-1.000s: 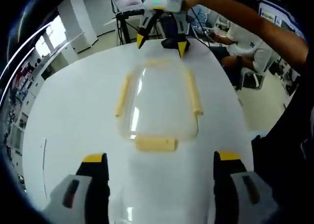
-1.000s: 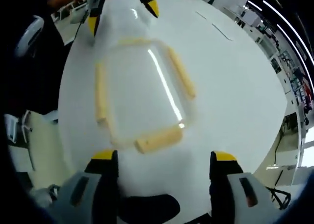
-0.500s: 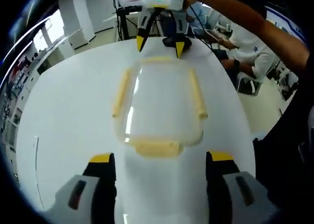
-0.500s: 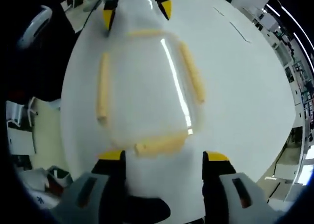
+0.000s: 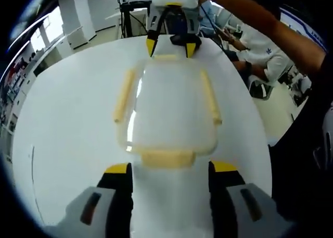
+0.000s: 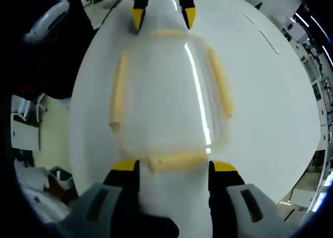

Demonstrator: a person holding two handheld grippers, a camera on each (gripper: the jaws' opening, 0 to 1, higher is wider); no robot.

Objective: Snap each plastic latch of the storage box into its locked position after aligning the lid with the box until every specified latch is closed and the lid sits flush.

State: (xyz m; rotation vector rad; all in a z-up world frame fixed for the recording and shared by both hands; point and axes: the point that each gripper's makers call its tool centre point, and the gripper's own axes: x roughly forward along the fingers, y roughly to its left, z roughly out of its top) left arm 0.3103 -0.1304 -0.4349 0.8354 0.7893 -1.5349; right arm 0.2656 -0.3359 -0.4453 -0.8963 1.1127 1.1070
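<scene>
A clear storage box [image 5: 167, 110] with its lid on lay flat on a round white table [image 5: 67, 123], with a pale yellow latch along each of its four sides.

In the left gripper view, the left gripper [image 5: 170, 170] had its two yellow-tipped fingers [image 5: 118, 170] spread apart, holding nothing. The near latch [image 5: 167, 158] lay just ahead of the fingertips, in line with the gap between them. The side latches ran away from the fingers along the box's long edges, one to the left [image 5: 125, 95] and one to the right [image 5: 210, 97]. At the far end of the box the right gripper [image 5: 168, 46] came in from above, fingers parted, its tips at either end of the far latch [image 5: 167, 57].

In the right gripper view, the right gripper [image 6: 171, 167] was likewise open and empty, with the latch nearest it [image 6: 177, 161] lying between its fingertips. The left gripper [image 6: 161, 16] stood at the box's [image 6: 169, 92] opposite end, tips apart.

A person's arm [image 5: 260, 24] reached in over the table's far right side.
</scene>
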